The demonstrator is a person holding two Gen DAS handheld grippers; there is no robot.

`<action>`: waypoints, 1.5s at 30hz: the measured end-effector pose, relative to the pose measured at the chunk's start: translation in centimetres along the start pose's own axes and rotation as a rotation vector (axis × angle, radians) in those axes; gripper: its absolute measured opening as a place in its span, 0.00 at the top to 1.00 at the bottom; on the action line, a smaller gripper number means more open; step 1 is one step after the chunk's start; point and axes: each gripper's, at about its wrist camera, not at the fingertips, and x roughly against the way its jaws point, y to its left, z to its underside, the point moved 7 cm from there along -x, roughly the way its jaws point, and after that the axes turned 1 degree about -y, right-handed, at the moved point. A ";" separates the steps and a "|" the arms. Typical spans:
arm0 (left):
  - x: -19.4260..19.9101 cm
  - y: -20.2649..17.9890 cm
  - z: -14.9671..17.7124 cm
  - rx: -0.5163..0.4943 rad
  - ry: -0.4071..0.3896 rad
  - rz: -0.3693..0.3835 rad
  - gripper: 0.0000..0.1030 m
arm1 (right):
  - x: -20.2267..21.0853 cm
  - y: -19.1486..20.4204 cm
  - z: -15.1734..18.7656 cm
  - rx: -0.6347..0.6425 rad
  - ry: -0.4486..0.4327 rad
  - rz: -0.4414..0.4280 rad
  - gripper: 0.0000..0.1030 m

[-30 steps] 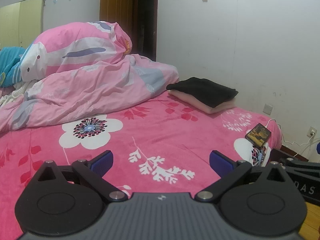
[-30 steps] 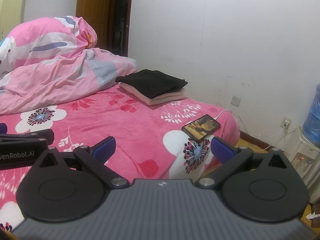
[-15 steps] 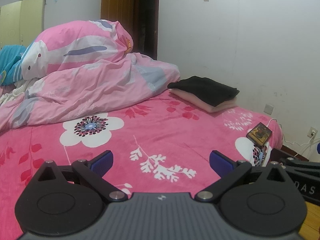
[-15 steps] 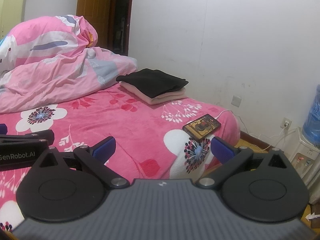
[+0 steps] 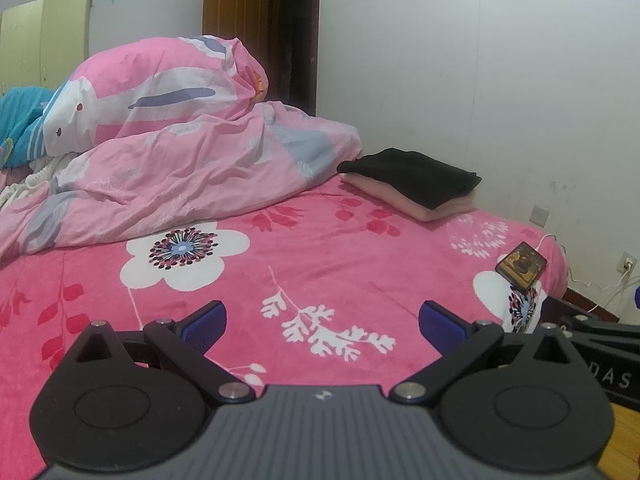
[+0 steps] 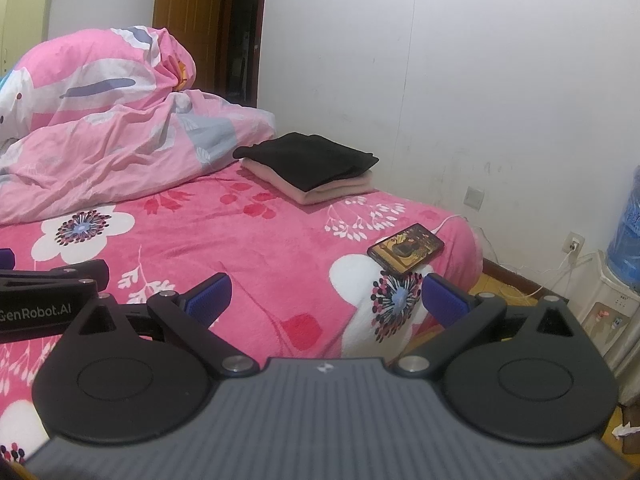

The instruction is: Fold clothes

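The left gripper (image 5: 322,326) hovers over the near part of the bed (image 5: 328,256), its blue-padded fingers (image 5: 204,326) spread wide apart with nothing between them. The right gripper (image 6: 325,300) hangs beside it, over the bed's near corner, and its fingers (image 6: 210,300) are likewise wide apart and empty.

The folded clothes sit in one stack on the far side of the bed, close to the white wall (image 5: 460,80): a black folded garment (image 5: 412,174) lies on top of a pink folded garment (image 5: 432,206), edges roughly in line. Beside the stack, further along the bed, a crumpled pink duvet (image 5: 180,176) is heaped up.

A phone (image 6: 406,248) lies flat on the bed between the stack and the right gripper, near the bed's edge, with a white cable (image 6: 450,222) running from it towards the wall.
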 end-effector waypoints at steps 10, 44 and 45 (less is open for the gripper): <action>-0.2 0.2 0.0 0.004 0.001 -0.003 0.00 | -0.3 0.1 -0.1 0.005 0.001 -0.003 0.01; -0.3 0.6 -0.2 0.005 0.001 -0.014 0.00 | -0.5 0.5 -0.2 0.008 0.005 -0.008 0.01; -0.3 0.6 -0.2 0.005 0.002 -0.014 0.00 | -0.5 0.5 -0.2 0.008 0.006 -0.008 0.01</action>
